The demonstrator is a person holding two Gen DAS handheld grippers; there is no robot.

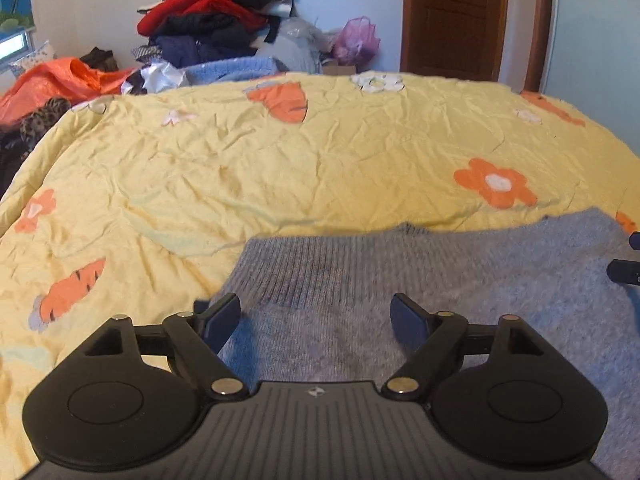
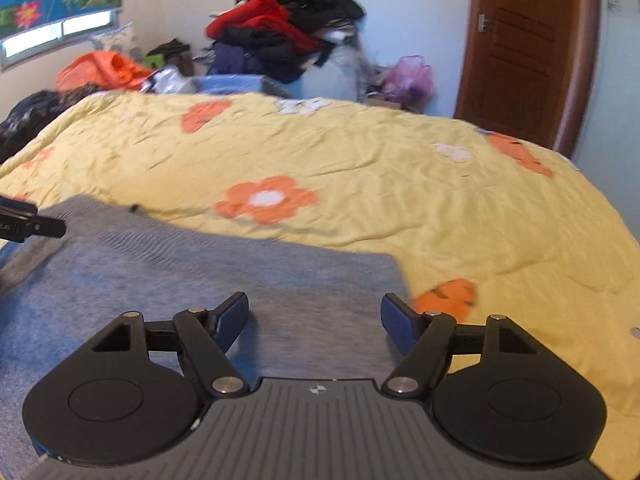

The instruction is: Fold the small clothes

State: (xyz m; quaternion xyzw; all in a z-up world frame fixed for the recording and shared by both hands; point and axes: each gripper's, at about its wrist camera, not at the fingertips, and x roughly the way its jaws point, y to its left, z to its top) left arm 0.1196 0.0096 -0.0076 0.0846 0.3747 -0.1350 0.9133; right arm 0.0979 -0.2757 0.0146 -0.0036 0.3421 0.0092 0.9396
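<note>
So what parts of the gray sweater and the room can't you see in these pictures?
- Gray sweater: its near part is hidden behind the left gripper in the left wrist view and behind the right gripper in the right wrist view.
- Sweater's sleeves: cannot be made out; the frame edges cut the sweater off.
- Clothes pile: motion blur in the right wrist view smears single garments.
- Floor: hidden by the yellow quilt.

the grey sweater (image 1: 440, 280) runs off the frame's right edge, its near part hidden behind the left gripper (image 1: 316, 322).
</note>
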